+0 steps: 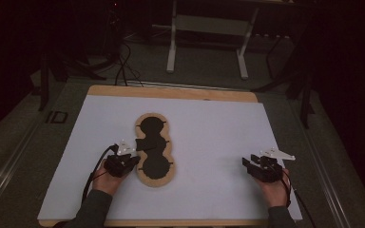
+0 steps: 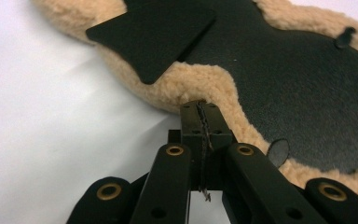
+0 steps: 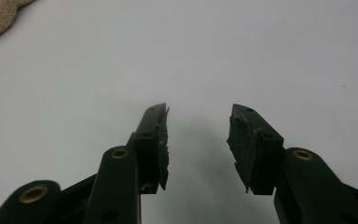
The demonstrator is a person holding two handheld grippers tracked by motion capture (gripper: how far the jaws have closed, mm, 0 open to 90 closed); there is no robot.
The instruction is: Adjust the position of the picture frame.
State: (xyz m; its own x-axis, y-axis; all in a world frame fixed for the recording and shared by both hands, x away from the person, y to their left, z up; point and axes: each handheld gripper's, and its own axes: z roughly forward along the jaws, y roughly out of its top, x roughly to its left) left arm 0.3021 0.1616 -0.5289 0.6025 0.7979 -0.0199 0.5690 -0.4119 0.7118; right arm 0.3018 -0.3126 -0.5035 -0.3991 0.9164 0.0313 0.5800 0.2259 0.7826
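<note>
Here, left gripper (image 2: 200,109) jaws pressed together at fleecy tan mat (image 2: 191,86), right gripper (image 3: 198,140) jaws spread.

A fleece-edged black pad (image 1: 155,148) lies on the white-covered table (image 1: 218,142).

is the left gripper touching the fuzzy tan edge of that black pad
Touching. In the left gripper view the left gripper has its closed tips pressed against the tan fleece edge of the black pad, with no white table visible between them.

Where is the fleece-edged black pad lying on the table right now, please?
In the high view, the fleece-edged pad lies lengthwise near the middle of the white table cover, slightly left, with the left gripper at its near left edge.
</note>
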